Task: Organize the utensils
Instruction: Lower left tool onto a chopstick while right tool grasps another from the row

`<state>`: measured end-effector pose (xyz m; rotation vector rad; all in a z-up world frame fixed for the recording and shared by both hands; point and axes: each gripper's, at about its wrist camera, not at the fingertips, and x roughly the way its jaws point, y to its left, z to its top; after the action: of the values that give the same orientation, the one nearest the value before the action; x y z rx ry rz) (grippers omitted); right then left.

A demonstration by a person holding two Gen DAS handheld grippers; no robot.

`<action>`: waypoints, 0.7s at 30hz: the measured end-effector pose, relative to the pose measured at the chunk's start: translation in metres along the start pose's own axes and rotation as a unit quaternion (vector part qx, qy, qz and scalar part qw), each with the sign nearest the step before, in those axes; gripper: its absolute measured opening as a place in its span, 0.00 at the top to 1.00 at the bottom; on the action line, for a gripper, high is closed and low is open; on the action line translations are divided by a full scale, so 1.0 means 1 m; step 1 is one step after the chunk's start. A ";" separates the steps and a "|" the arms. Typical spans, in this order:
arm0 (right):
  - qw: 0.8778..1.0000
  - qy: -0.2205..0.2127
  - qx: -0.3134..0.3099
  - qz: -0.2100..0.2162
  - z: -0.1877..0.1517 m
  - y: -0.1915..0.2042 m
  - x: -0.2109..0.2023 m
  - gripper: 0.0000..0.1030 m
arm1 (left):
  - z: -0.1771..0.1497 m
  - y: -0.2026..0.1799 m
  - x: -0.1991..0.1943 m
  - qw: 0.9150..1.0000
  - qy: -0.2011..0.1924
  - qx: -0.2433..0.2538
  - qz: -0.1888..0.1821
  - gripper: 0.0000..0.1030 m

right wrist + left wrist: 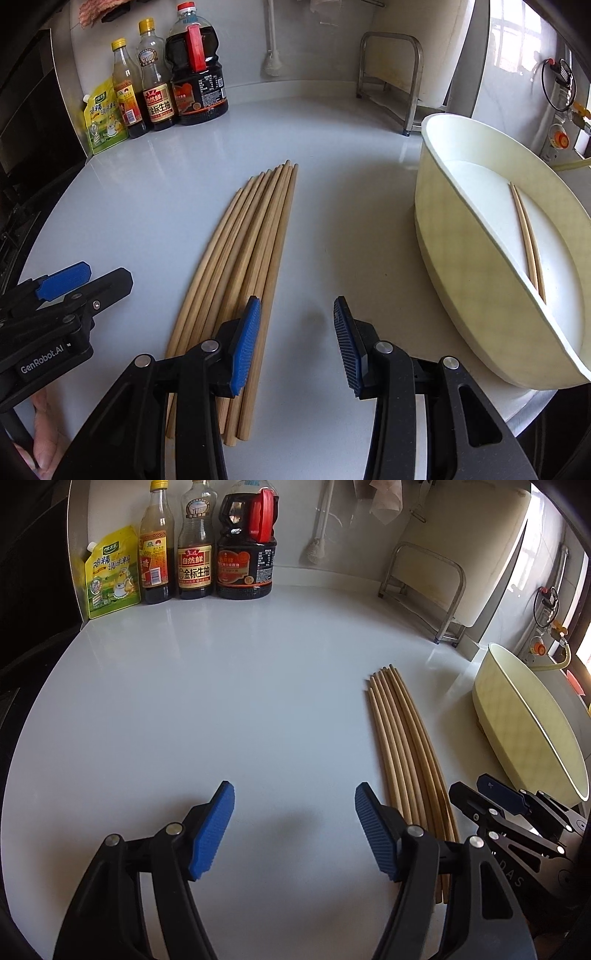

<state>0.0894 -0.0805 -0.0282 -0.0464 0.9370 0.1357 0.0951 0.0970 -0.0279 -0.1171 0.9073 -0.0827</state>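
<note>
While I hold a gripper in each hand above a white kitchen counter, neither one grips anything. At the far left, against the back wall, stand a yellow seasoning pouch, two slim sauce bottles and a large dark soy sauce jug. My left gripper hangs over bare counter with its blue pads spread wide and nothing between them.

Just to its right lies the bundle of wooden chopsticks, side by side and touching, flat on the counter. Their long axis runs away from me toward the back wall, leaning slightly rightward; the narrower tips point away and the thicker ends lie nearest me. My right gripper is also spread apart and empty. Its left pad sits over the near end of the rightmost sticks, while its right pad is over bare counter.

Farther right sits a pale yellow oval basin at the counter's edge, and two chopsticks already lie in it, pointing the same way as the bundle. A metal rack stands behind it.

I judge the main risk to be in the pickup: the sticks are round and packed tight, so closing on them could catch too many, or roll neighbours apart and scatter the row. Gripped near one end, a long stick could also tilt and strike the basin's rim.
</note>
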 end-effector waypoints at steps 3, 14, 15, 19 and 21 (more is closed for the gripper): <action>1.000 -0.001 0.000 -0.005 0.001 0.000 0.002 0.62 | -0.001 -0.001 0.003 1.000 0.004 -0.002 -0.001 0.35; 1.000 0.001 -0.009 -0.002 0.001 0.003 0.005 0.62 | -0.003 -0.010 0.006 1.000 0.010 0.007 -0.006 0.35; 1.000 0.002 -0.012 -0.003 0.000 0.004 0.005 0.62 | -0.003 -0.011 0.006 1.000 0.010 0.009 -0.005 0.35; 1.000 0.005 -0.016 -0.003 -0.001 0.004 0.005 0.62 | -0.004 -0.014 0.006 1.000 0.010 0.014 -0.003 0.35; 1.000 0.007 -0.015 -0.002 -0.001 0.005 0.006 0.62 | -0.004 -0.015 0.006 1.000 0.011 0.016 -0.004 0.35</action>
<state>0.0909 -0.0753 -0.0336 -0.0776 0.9479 0.1460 0.0948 0.0813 -0.0330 -0.0907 0.9275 -0.1052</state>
